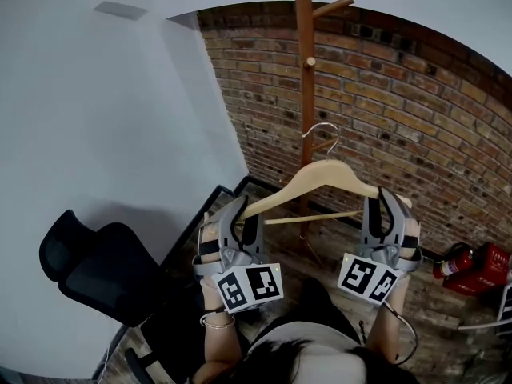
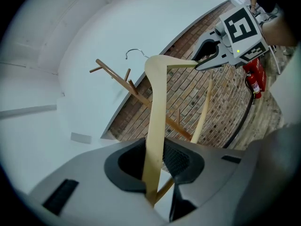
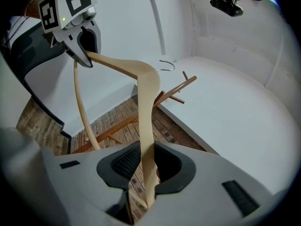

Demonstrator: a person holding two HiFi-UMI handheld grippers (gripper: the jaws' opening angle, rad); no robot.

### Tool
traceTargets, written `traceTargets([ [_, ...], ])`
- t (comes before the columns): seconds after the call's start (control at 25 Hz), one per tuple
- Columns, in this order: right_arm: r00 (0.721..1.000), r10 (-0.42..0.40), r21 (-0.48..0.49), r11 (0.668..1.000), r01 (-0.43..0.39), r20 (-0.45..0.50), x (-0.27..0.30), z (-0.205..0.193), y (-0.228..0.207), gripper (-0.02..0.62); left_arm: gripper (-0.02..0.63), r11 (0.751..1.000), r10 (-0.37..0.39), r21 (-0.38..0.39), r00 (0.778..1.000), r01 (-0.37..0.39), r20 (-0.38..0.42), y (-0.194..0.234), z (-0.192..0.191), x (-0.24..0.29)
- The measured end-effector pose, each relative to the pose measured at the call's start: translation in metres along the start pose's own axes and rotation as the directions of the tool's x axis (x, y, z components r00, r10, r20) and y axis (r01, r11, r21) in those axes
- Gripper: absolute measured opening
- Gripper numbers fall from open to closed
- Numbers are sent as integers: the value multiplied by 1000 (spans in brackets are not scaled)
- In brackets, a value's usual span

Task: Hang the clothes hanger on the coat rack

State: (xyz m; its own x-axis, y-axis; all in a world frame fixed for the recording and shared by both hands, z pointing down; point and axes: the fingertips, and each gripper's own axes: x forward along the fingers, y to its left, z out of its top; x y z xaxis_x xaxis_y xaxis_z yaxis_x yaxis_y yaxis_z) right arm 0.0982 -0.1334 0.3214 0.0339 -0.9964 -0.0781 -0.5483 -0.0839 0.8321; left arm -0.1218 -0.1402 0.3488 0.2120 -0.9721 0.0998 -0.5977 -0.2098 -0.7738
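Note:
A pale wooden clothes hanger (image 1: 320, 178) with a metal hook (image 1: 324, 130) is held up level in front of the wooden coat rack (image 1: 304, 70). My left gripper (image 1: 242, 210) is shut on its left arm and my right gripper (image 1: 390, 202) on its right arm. In the left gripper view the hanger arm (image 2: 155, 126) runs up from between the pads of the left gripper (image 2: 155, 161) to the right gripper (image 2: 207, 55). In the right gripper view the right gripper (image 3: 143, 166) clamps the other arm (image 3: 146, 121). The hook hangs close to the rack's pegs (image 3: 176, 91), apart from them.
A red brick wall (image 1: 400, 110) stands behind the rack, and a white wall (image 1: 104, 118) lies to the left. A black office chair (image 1: 96, 270) sits at lower left. A red fire extinguisher (image 1: 456, 258) and a red box (image 1: 484, 270) lie on the floor at right.

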Motion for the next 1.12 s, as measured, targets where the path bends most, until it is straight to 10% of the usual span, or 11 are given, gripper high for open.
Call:
traceTargets([
  [1.12,997,-5,5,1000,5,71,109,5,-22,109,101,999,45,13,999,-45,-10,35,17,96],
])
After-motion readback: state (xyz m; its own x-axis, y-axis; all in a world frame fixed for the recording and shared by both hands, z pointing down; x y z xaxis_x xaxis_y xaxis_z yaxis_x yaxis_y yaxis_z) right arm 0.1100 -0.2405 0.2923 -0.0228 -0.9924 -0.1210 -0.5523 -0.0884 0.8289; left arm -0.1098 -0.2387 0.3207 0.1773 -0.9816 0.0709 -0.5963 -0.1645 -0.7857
